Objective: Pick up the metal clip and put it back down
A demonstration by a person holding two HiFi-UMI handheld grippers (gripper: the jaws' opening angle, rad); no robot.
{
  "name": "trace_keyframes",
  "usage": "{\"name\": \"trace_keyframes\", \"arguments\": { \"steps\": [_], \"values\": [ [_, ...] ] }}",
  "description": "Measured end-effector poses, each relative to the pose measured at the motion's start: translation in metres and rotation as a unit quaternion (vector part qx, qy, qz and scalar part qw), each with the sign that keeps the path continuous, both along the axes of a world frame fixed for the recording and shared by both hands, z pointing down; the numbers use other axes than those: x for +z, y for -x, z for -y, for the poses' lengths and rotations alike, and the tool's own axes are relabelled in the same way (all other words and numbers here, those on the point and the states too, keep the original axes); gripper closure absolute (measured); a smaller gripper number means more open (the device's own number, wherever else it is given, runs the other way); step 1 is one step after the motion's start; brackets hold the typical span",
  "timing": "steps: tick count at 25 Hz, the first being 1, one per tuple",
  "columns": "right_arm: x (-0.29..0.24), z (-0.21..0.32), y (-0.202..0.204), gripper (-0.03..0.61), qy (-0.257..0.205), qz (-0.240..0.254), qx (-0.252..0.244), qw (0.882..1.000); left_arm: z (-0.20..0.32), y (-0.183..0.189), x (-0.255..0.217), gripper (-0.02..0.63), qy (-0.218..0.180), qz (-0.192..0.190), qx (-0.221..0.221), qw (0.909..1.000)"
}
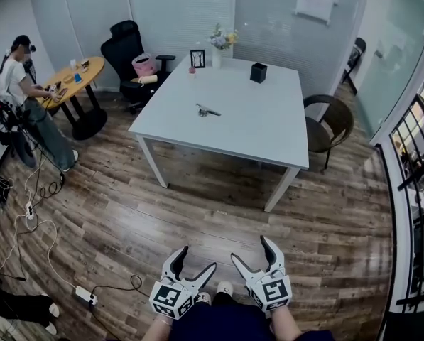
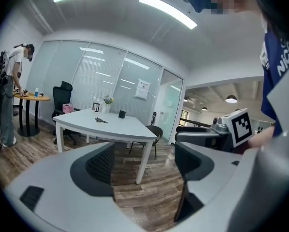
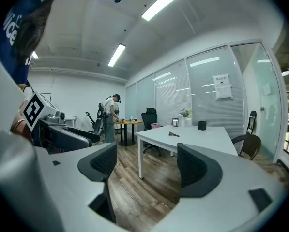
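Metal clip lies on the white table; left tool and right tool gape empty; blue shirt reads "ice".

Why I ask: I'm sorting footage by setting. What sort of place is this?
Probably an office meeting room: a large white rectangular table, a black high-backed swivel chair near its corner, and glass partition walls with blinds behind.

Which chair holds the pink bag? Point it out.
The black office chair by the white table's left corner, pink bag on its seat; the brown chair at right is empty.
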State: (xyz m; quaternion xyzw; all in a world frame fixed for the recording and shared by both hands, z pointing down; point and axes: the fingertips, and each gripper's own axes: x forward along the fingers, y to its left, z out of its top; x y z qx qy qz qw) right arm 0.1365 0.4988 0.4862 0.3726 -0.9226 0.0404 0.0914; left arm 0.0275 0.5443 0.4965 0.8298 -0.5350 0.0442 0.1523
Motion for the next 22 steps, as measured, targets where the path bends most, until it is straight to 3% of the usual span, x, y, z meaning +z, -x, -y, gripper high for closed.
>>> {"name": "trace_keyframes", "arguments": {
  "steps": [5, 10, 22],
  "values": [
    [0.001, 0.016, -0.021, 0.195, -0.006, 0.001, 0.001, 1.000, 0.012, -0.012, 0.002, 0.238, -0.004, -0.006, -0.019, 0.9998],
    [0.008, 0.031, -0.040, 0.196, 0.001, 0.003, 0.019, 1.000, 0.027, -0.026, 0.007, 0.239, 0.005, 0.001, -0.005, 1.0000],
    [0.022, 0.086, -0.024, 0.210, 0.003, -0.005, 0.047, 0.999, 0.097, -0.003, 0.021, 0.239, 0.001, -0.012, 0.005, 0.9999]
  ]
}}
